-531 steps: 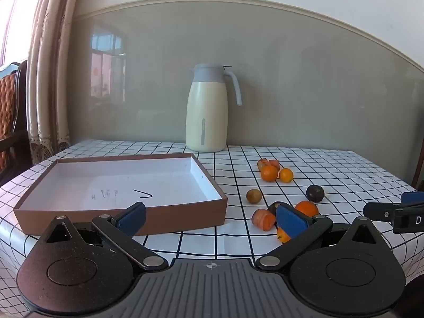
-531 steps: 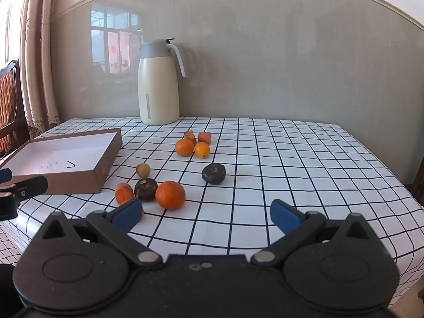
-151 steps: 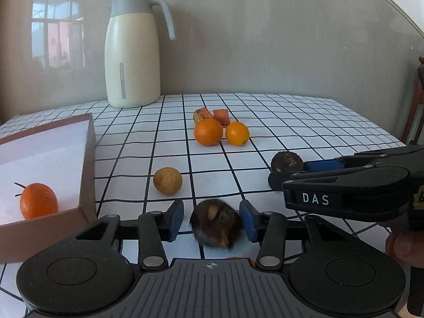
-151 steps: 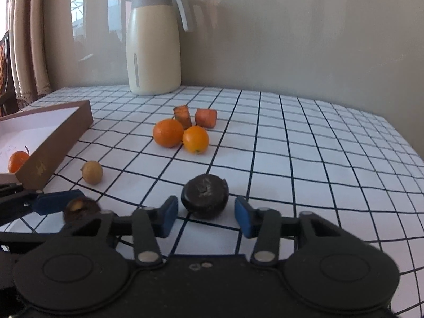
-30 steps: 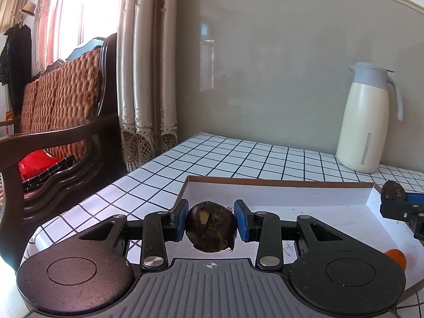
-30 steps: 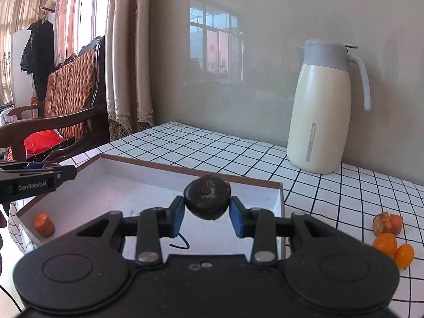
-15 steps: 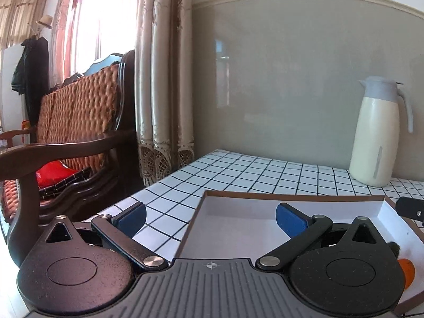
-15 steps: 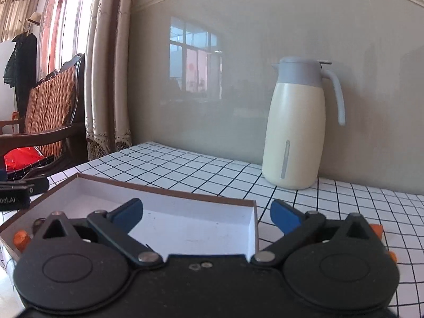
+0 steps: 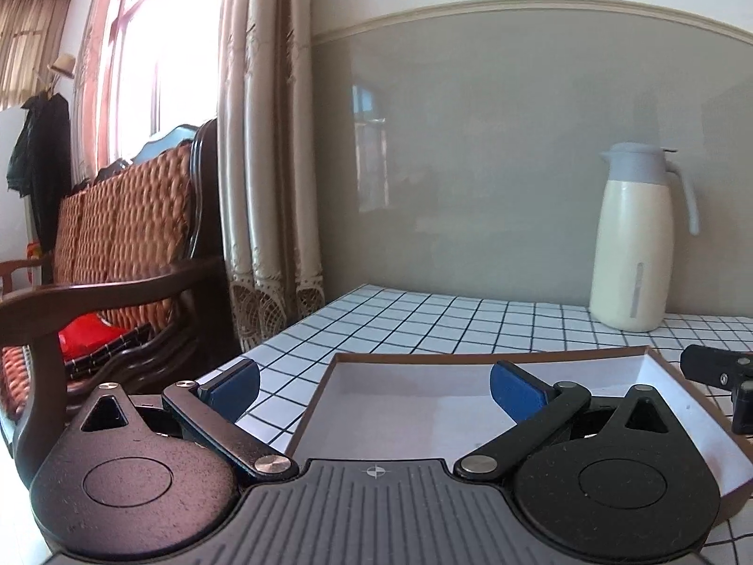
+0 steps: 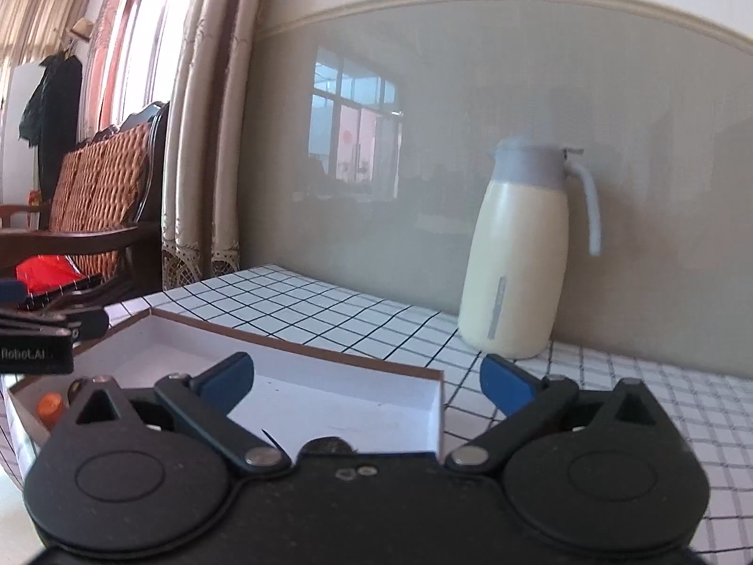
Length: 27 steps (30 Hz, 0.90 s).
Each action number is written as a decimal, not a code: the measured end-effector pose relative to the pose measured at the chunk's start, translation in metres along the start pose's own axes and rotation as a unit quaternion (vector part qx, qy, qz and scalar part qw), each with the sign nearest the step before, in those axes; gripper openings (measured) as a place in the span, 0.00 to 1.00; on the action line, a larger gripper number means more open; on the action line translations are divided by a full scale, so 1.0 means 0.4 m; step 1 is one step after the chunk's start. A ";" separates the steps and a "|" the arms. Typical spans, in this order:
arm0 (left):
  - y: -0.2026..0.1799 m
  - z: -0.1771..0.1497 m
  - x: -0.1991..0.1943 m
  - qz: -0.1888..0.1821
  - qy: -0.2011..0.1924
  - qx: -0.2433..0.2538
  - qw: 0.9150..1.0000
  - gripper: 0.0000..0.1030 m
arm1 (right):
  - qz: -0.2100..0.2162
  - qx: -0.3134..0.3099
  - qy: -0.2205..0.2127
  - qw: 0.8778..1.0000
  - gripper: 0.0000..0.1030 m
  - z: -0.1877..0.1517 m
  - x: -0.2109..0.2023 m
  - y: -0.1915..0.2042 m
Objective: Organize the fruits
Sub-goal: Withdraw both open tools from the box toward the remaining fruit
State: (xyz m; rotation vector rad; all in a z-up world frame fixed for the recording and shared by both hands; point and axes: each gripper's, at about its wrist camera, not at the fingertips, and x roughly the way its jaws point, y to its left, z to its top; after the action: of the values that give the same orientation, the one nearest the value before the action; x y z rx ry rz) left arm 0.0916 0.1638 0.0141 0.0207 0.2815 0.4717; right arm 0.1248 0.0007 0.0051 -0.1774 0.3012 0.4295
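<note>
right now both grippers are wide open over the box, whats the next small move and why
Probably draw both back from the brown box. The left gripper and right gripper stand open with nothing between the pads, and a dark round fruit already lies inside; no loose fruit is in view here.

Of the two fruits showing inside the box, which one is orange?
The small orange piece in the box's left corner; the other fruit, at the front wall, is dark brown.

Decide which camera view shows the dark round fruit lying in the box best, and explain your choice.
The right wrist view. The dark fruit peeks above that claw's body, inside the box by its near wall. Only its top shows. The left wrist view shows none of it: its own claw's body covers the near part of the box floor.
</note>
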 end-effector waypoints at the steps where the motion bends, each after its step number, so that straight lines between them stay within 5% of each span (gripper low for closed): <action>1: -0.003 0.001 -0.007 -0.002 -0.001 0.001 1.000 1.00 | -0.001 -0.002 0.000 1.000 0.94 0.000 -0.007 -0.003; 27: -0.135 -0.020 -0.166 -0.085 -0.024 0.010 0.996 1.00 | -0.089 0.024 0.005 0.996 0.94 -0.051 -0.202 -0.149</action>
State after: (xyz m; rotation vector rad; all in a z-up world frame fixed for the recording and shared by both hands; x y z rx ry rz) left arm 0.0570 0.0852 0.0194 0.0274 0.2393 0.2997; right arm 0.0754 -0.0881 0.0183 -0.1579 0.3035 0.2454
